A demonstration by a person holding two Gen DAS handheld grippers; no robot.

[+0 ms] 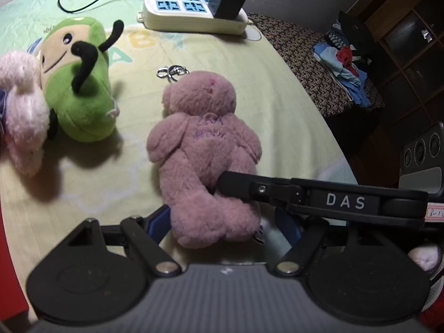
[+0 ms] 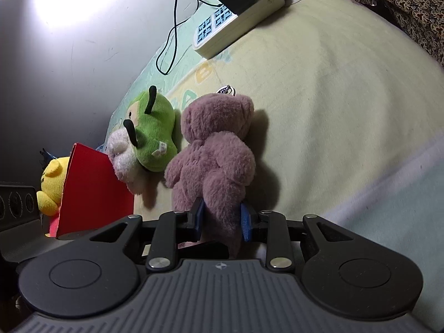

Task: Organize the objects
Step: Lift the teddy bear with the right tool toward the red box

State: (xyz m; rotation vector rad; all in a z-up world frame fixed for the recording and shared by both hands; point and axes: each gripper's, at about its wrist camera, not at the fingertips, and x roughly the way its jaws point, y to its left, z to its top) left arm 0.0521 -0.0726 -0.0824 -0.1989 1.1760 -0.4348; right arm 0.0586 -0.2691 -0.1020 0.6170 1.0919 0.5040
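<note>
The pink bear (image 2: 213,149) lies face down on the bed (image 2: 347,111). The right tool (image 2: 222,219) pinches one leg; the left tool (image 1: 219,222) straddles the other, contact hidden. Four plush toys show; the yellow one (image 2: 52,183) is half hidden.

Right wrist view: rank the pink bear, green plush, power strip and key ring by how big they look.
1. Pink bear, though it is nearest the camera, which inflates it.
2. Green plush and power strip look about alike; the strip is farther off, so no ranking.
3. Key ring, smallest.
</note>
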